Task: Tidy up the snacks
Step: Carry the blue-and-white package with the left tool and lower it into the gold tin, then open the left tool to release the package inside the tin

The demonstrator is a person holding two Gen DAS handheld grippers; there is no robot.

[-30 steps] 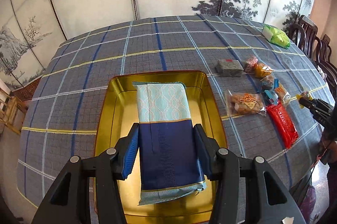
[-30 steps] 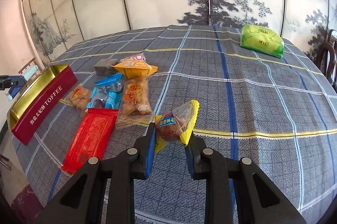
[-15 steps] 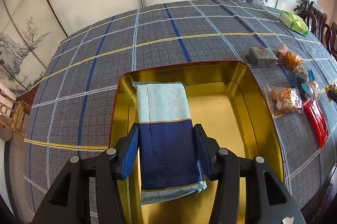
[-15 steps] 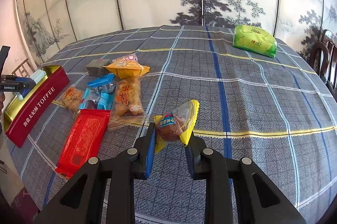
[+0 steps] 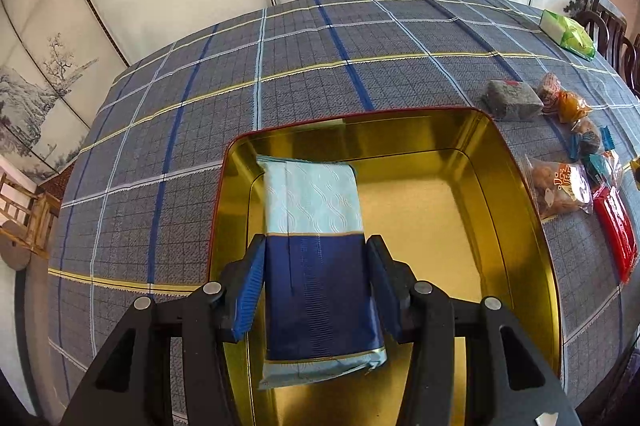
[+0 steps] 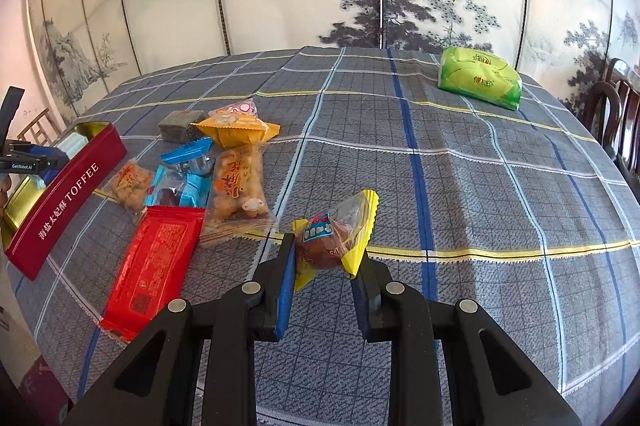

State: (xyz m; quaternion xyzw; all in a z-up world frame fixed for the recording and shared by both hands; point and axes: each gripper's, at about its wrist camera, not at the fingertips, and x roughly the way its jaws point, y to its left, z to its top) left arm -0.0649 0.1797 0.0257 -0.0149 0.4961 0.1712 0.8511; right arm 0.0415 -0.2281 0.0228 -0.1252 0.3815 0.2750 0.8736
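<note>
My left gripper is shut on a blue and pale-blue snack packet and holds it inside the gold tin, at its left side. The tin shows in the right wrist view as a red TOFFEE box at the far left, with the left gripper over it. My right gripper is shut on a small yellow-edged wrapped snack, held just above the tablecloth.
A cluster of loose snacks lies between the grippers: a red packet, a peanut bag, blue candies, an orange packet, a grey block. A green pack lies far back. Chairs stand right.
The left gripper has lowered further into the tin with the blue packet, toward the tin's left side. The right gripper has lifted slightly with the yellow snack.
</note>
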